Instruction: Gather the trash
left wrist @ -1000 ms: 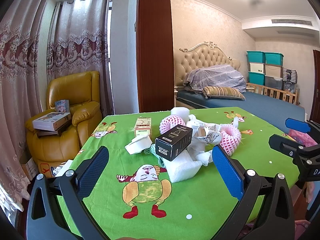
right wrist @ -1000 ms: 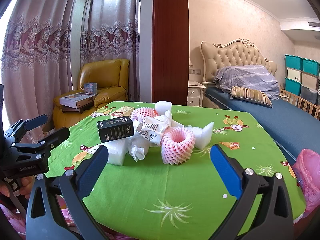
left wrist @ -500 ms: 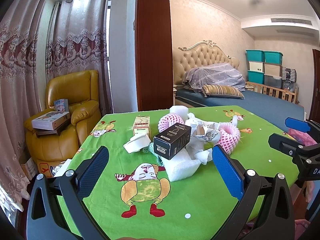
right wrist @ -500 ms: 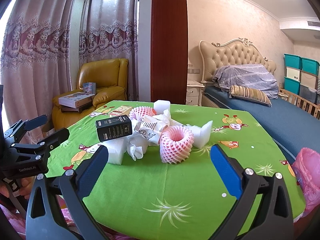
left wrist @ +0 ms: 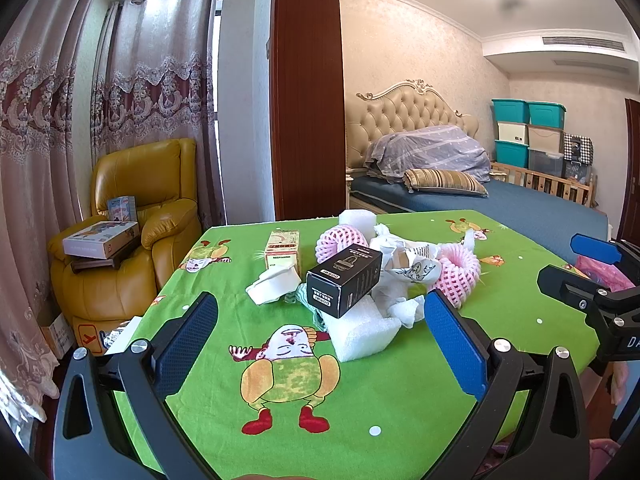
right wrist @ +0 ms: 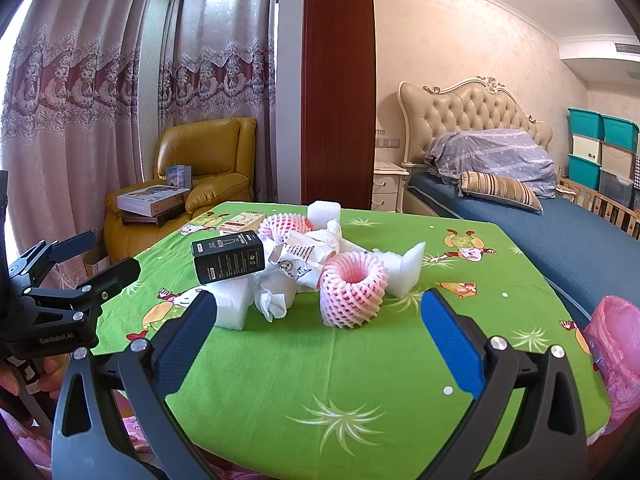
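Observation:
A heap of trash lies mid-table on the green cartoon cloth [left wrist: 288, 420]: a black box [left wrist: 344, 280] [right wrist: 228, 256] propped on white foam [left wrist: 360, 328], crumpled printed paper [left wrist: 412, 268] [right wrist: 304, 258], two pink foam fruit nets [left wrist: 456, 276] [right wrist: 352, 288], a small yellow carton [left wrist: 282, 248] and a white paper cup [left wrist: 274, 286]. My left gripper [left wrist: 320, 336] hovers open just short of the foam block. My right gripper [right wrist: 318, 332] is open too, near the front pink net. A pink bag [right wrist: 616, 344] hangs at the table's right edge.
A yellow armchair [left wrist: 132, 240] with boxes stands left of the table, curtains behind it. A dark wooden pillar [left wrist: 308, 92] rises beyond the far edge. A bed [right wrist: 540, 224] and stacked storage bins [left wrist: 528, 132] fill the right side. A hand [right wrist: 24, 372] holds the left gripper's handle.
Both grippers have drifted slightly, so the heap sits a little further left and lower in each view. Nothing on the table has been touched.

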Demonstrator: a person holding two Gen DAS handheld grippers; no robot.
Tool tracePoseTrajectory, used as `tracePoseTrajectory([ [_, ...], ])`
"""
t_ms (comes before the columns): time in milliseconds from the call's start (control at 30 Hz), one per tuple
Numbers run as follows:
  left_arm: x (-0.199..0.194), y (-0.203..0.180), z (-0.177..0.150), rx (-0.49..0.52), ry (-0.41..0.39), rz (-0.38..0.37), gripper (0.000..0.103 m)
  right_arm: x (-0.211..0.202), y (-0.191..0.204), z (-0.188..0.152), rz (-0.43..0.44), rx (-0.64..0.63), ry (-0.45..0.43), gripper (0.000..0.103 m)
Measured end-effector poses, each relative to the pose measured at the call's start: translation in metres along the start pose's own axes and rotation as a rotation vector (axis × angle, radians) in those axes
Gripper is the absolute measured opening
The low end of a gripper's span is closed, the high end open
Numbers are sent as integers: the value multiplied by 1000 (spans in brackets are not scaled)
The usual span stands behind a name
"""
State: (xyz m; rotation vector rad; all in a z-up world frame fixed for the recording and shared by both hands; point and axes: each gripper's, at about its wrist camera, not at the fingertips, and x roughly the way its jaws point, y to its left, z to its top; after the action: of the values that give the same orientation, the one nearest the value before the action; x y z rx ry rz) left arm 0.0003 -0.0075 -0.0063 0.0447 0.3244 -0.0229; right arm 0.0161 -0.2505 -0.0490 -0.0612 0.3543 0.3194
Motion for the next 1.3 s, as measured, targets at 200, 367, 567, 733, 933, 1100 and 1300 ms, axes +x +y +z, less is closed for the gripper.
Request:
tracePoseTrajectory([
  [200,0,-1,-1,0,1,0,97,0,0,0,-1,0,0,99],
  [367,0,-1,-1,0,2,0,97,0,0,0,-1,-1,-1,99],
  [567,0,0,0,0,2,0,97,0,0,0,0,0,-1,99],
  [733,0,-1,0,0,4,0,97,0,0,0,-1,0,-1,99],
  [933,3,-2,-5,2,22,-18,97,0,-2,1,-13,1,-2,99],
  [1100,14,-3,-7,18,66,-64,97,10,-8,1,-59,-17,28,99],
  [1300,40,5,-6,1,138,-39,97,38,-24,0,-92,1,85,99],
])
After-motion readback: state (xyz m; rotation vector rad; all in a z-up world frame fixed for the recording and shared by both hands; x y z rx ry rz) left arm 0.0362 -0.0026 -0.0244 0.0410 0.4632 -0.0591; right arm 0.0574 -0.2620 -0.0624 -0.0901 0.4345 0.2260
